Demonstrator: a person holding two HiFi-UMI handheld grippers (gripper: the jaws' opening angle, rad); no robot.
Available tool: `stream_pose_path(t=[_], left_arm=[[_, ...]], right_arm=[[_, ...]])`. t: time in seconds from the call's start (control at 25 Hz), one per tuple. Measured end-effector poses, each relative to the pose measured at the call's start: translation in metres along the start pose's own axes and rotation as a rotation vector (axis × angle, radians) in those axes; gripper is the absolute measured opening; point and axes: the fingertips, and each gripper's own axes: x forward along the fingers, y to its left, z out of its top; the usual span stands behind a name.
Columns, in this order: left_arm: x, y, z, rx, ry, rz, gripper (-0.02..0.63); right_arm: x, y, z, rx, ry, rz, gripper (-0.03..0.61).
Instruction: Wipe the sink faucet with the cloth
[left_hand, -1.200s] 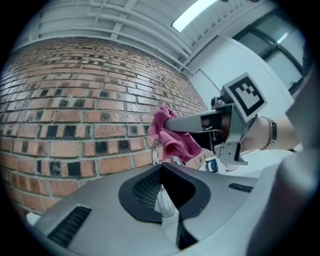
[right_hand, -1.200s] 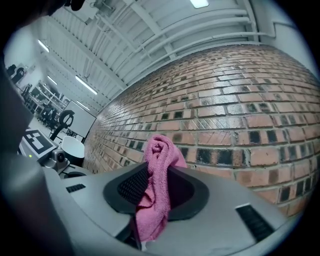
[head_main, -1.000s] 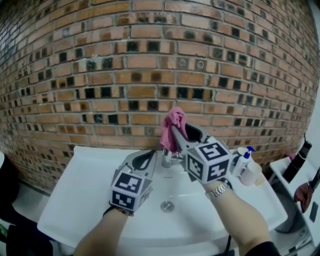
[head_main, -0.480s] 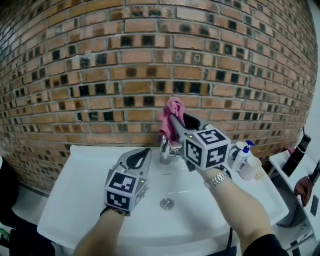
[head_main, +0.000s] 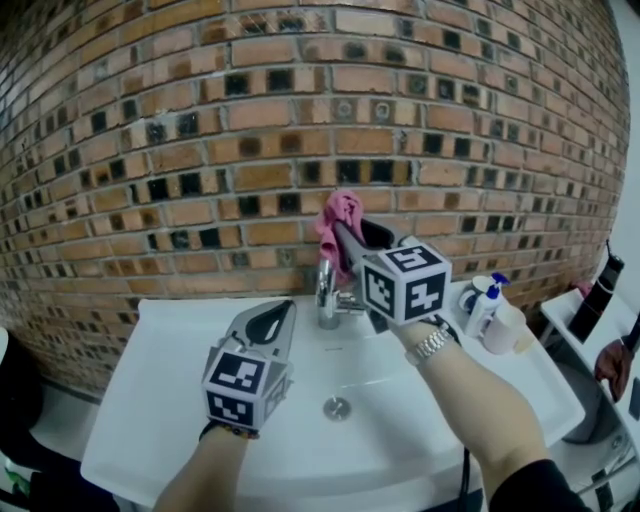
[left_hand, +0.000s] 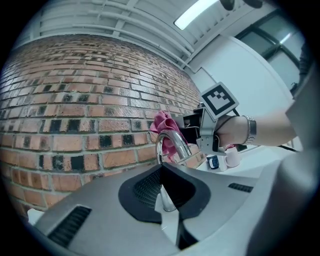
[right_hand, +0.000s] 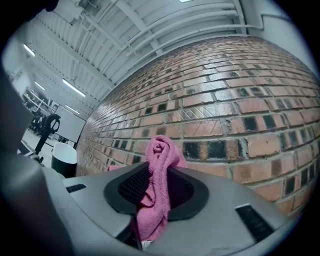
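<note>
R hand-held gripper grips pink cloth just above faucet, jaws just closed further. L hand-held gripper shut, over sink. Pump bottle + cup at sink's R edge.

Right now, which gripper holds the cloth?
The right gripper: the pink cloth is pinched between its jaws, which have just been closing further, by the faucet. The left gripper is shut, empty, lower over the sink.
</note>
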Motion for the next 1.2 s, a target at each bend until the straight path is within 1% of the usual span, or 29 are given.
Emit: stream_pose_path(t=[0.2,0.52,1.04,1.2], left_arm=[[0.000,0.000,-0.001,0.007,0.005,-0.002,0.005],[0.000,0.000,-0.002,0.013,0.006,0.000,0.005],[0.001,0.001,-0.006,0.018,0.021,0.002,0.005],[0.001,0.001,-0.008,0.018,0.029,0.000,0.005]], right_arm=[[0.006,-0.010,-0.009,0.011,0.019,-0.022,0.092],[0.014,-0.025,-0.042,0.025,0.086,-0.065,0.081],[0.023,-0.030,-0.079,0.031,0.157,-0.076,0.078],[0.025,-0.029,-0.090,0.009,0.191,-0.082,0.075]])
